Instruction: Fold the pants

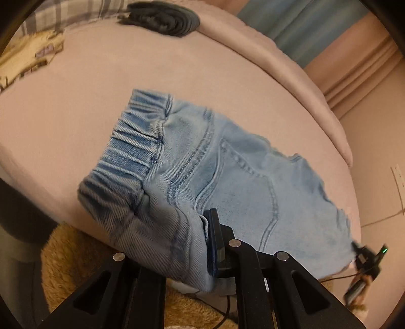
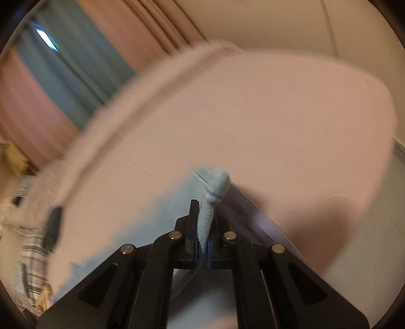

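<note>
The left claw [image 1: 202, 243] sits closest to the lens, its jaws closed on a fold of the light blue denim pants [image 1: 215, 177] near the waist end; only one blue-padded finger shows, the other being buried under the cloth. The right claw [image 2: 202, 227] is likewise clamped tight, pinching a bunched, rope-like edge of the pants [image 2: 215, 187] between its pads, with a knob of fabric poking out just past the fingertips.

The pants lie on a bed [image 1: 76, 126] covered in a pale pink sheet, near its front edge, with the gathered elastic waistband [image 1: 131, 149] at the left and the back pocket seams facing up. In the left wrist view the right claw [image 1: 364, 255] appears at the pants' far right corner, blurred.

Farther up the bed rests a dark folded garment [image 1: 164, 19], beside plaid bedding [image 1: 63, 15]. A tan fluffy rug [image 1: 83, 265] lies on the floor below the bed edge. A blue curtain [image 2: 71, 70] hangs beyond the bed.
</note>
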Motion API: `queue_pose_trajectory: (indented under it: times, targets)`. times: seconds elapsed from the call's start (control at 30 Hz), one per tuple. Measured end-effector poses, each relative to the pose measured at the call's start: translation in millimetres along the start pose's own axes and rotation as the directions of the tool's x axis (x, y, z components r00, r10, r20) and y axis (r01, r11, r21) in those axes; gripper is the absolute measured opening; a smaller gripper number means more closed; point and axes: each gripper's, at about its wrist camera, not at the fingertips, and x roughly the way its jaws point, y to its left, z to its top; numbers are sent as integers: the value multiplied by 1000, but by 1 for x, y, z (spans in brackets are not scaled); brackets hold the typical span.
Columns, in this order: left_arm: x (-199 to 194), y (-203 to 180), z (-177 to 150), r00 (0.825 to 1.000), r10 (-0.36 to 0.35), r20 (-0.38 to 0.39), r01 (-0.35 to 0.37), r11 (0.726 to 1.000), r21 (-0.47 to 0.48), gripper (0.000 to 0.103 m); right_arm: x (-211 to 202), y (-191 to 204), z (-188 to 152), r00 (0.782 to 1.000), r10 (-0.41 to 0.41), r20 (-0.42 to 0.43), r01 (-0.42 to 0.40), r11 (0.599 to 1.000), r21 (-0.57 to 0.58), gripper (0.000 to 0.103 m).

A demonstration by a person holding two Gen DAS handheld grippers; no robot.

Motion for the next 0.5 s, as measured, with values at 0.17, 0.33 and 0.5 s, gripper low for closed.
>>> queue_pose_trajectory:
  times: [0.17, 0.33, 0.5]
  targets:
    - [-4, -8, 0, 1000, 22, 0, -22, 999, 25, 10, 0, -13, -13, 1000, 3, 6, -3, 1000, 8, 6]
    - [-17, -7, 4, 1000, -3, 11, 3, 1000, 10, 13, -13, 8, -10, 997, -68, 41, 72, 993, -92, 7]
    - [-27, 1, 10, 994, 101, 45, -101, 995, 18, 37, -8, -19, -11, 995, -96, 6, 96, 993, -66, 14]
